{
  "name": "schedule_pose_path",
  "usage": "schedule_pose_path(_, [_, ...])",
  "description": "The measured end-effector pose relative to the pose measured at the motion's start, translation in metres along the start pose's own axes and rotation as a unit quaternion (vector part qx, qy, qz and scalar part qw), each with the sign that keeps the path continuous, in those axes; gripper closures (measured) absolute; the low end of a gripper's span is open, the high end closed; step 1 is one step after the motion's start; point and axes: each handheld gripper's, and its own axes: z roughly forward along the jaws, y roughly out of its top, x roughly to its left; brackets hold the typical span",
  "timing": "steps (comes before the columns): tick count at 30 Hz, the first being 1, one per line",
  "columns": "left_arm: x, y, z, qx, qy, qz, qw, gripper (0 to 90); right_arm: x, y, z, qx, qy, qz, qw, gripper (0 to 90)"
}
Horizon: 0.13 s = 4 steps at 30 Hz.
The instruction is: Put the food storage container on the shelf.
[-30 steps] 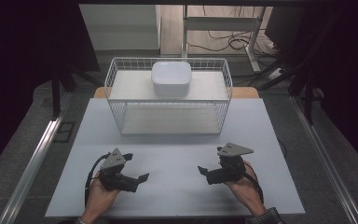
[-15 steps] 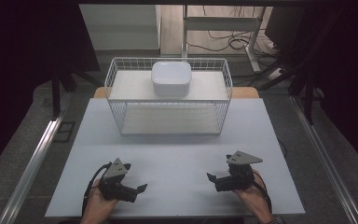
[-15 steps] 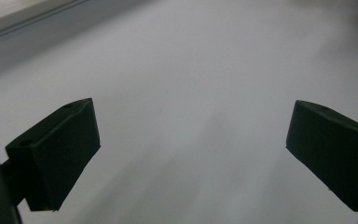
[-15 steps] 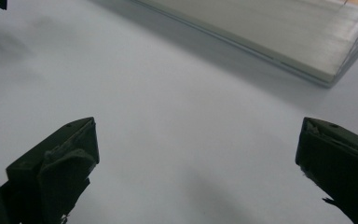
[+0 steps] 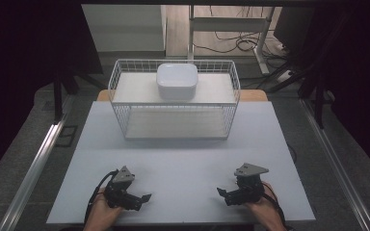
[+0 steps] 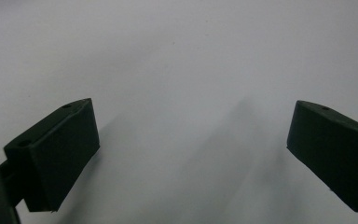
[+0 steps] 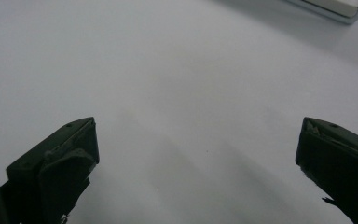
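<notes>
A white wire basket (image 5: pixel 120 86) stands at the far middle of the white table (image 5: pixel 183 163), with a white rounded box (image 5: pixel 177 81) resting on its upper shelf. My left gripper (image 5: pixel 144 198) lies low near the table's front left, held by a hand, jaws pointing right. In the left gripper view its gripper (image 6: pixel 191 154) is open over bare table. My right gripper (image 5: pixel 223 193) sits near the front right, jaws pointing left. The right gripper view shows that gripper (image 7: pixel 198 163) open, nothing between the jaws, with a corner of the basket (image 7: pixel 340 9) at the top right.
A wooden board (image 5: pixel 254 95) shows behind the basket at the table's far edge. Metal rails (image 5: pixel 33 163) run along both sides of the table. Cables and a desk frame (image 5: pixel 231 24) lie on the floor beyond.
Both hands have drawn the grippers back toward the table's front edge and lowered them. The jaws stay open.
</notes>
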Motion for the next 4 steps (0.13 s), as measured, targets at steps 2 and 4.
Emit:
schedule_pose_path(2, [-0.0001,0.0006,-0.0003,-0.002,0.001,0.002,1.0,2.0,-0.0003,-0.0001,0.0007,0.002,-0.003,-0.001,1.0,0.0])
schedule_pose_path(4, [0.0,0.0007,-0.0004,-0.003,0.001,0.002,1.0,1.9,-0.0001,-0.0003,0.0016,0.004,-0.006,-0.003,1.0,0.0])
